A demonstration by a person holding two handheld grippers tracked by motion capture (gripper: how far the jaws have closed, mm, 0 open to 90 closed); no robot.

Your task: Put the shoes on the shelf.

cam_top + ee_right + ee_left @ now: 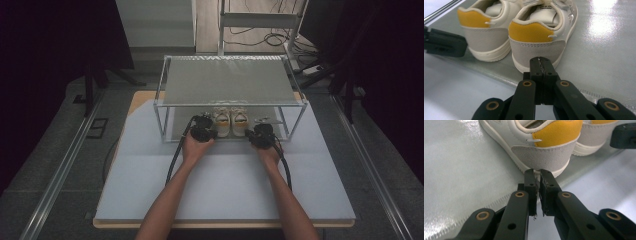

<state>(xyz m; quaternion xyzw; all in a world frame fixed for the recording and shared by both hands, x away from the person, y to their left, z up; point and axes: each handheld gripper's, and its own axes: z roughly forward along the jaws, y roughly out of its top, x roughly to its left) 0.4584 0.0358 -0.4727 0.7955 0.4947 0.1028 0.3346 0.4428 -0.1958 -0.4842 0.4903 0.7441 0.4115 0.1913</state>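
A pair of white shoes with yellow heel tabs stands on the lower shelf of a metal rack (230, 104), heels toward me. My left gripper (209, 127) rests just behind the left shoe (222, 121). Seen close, its tips (537, 173) sit against the sole at the heel of that shoe (544, 147), jaws together with only a slit between them and nothing in it. My right gripper (256, 132) is behind the right shoe (239, 121). Its jaws (540, 61) are shut and empty at the heel of that shoe (536, 32).
The rack's upper shelf (227, 80) hangs low over the shoes, with thin posts (161, 122) at the corners. A small flat object (262, 120) lies on the lower shelf right of the shoes. The white table (225, 185) stretches toward me.
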